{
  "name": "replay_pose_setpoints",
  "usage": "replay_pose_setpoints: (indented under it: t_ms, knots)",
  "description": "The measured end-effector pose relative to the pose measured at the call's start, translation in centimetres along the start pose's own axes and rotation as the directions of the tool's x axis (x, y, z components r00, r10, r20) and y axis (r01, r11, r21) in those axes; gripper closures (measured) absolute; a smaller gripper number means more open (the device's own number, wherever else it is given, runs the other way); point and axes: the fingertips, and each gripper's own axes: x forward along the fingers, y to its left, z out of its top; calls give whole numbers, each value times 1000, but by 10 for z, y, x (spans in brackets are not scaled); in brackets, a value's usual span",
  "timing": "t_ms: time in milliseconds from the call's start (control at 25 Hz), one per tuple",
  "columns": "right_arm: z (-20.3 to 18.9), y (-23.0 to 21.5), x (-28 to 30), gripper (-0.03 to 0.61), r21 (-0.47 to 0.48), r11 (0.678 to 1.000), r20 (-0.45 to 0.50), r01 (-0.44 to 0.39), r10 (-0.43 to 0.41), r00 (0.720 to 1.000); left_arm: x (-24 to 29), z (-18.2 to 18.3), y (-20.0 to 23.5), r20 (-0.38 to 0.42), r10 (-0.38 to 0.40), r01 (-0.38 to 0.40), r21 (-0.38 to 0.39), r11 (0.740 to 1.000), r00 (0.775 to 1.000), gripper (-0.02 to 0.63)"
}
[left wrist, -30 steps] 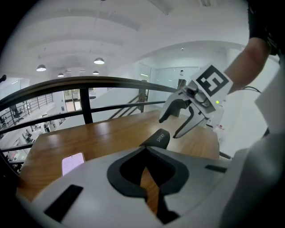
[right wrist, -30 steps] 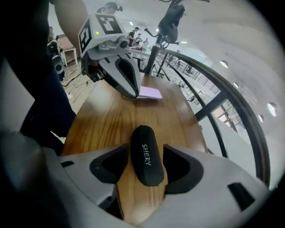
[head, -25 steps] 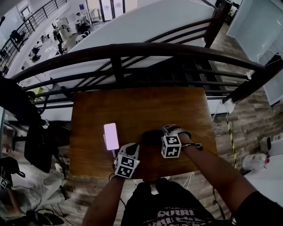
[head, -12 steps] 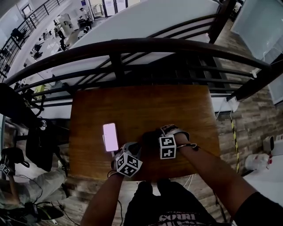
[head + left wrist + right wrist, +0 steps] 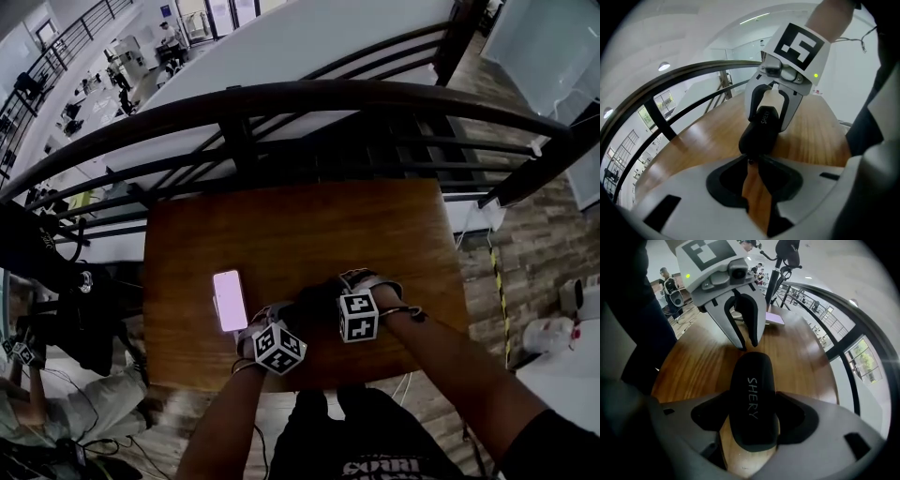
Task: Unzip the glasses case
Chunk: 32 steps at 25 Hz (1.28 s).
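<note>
In the head view, a brown wooden worktop point(image 5: 300, 225) stands against a dark curved railing point(image 5: 281, 98). Beyond the railing there is a wide white surface, and at the upper left a lower hall is visible. Wood-plank floor point(image 5: 530, 244) lies at the right. The black glasses case point(image 5: 317, 294) lies near the front edge of the worktop, and a phone point(image 5: 230, 300) with a lit screen lies just left of it. The left claw point(image 5: 274, 315) comes to the left end of the case, while the right claw point(image 5: 345, 287) stands over its right part. In the left gripper view, the left claw point(image 5: 749, 161) has its jaws drawn to a thin slit. Their tips are at the near end of the case point(image 5: 761, 131), where a small dark piece sits; I cannot tell whether it is pinched. The glossy wood point(image 5: 693, 140) reflects the light, and white walls and a ceiling lamp point(image 5: 664, 66) show behind the railing. In the right gripper view, the right claw point(image 5: 752, 414) has its jaws very wide and opening. The case point(image 5: 752, 394), printed SHERY, lies flat between the pads. The phone point(image 5: 771, 317) lies farther away on the worktop point(image 5: 797, 362).
</note>
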Motion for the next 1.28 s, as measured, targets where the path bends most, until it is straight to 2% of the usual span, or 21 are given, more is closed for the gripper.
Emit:
replay_pose_setpoints:
  t_ms: [120, 240, 280, 480, 520, 600, 680, 880, 920, 1040, 1280]
  knots:
    - [2, -4, -1, 285, 1, 1000, 7, 6, -6, 1000, 5, 1, 2, 2, -19, 18, 31, 999, 1000, 541]
    - [0, -9, 0, 285, 10, 1000, 7, 1, -1, 1000, 8, 4, 1, -3, -48, 48, 86, 995, 999, 605]
    - [-1, -9, 1, 285, 11, 1000, 6, 0, 0, 1000, 8, 3, 2, -9, -48, 49, 96, 994, 999, 609]
    - [-3, -10, 3, 284, 20, 1000, 14, -8, 7, 1000, 11, -12, 17, -67, -10, 16, 81, 997, 998, 609]
    - [-2, -10, 3, 284, 20, 1000, 13, -5, 4, 1000, 12, -16, 16, -76, -26, 32, 75, 997, 997, 607]
    - [-3, -11, 3, 284, 19, 1000, 8, -1, 1, 1000, 16, -19, 10, -88, -70, 77, 83, 994, 994, 526]
    - [-5, -12, 3, 284, 17, 1000, 5, 2, -3, 1000, 22, -17, 5, -95, -93, 103, 106, 989, 991, 514]
    - [-4, -11, 3, 284, 20, 1000, 7, -6, 6, 1000, 32, -10, 8, -87, -91, 101, 119, 988, 992, 514]
    - [-4, -11, 3, 284, 20, 1000, 7, -5, 5, 1000, 32, -9, 9, -90, -89, 101, 131, 986, 992, 518]
    - [-5, -13, 4, 282, 19, 1000, 1, -2, 2, 1000, 29, -10, 11, -98, -76, 92, 169, 981, 992, 586]
    - [-4, -10, 3, 279, 30, 999, 1, -14, 14, 1000, 26, -12, 10, -127, -59, 80, 166, 983, 990, 607]
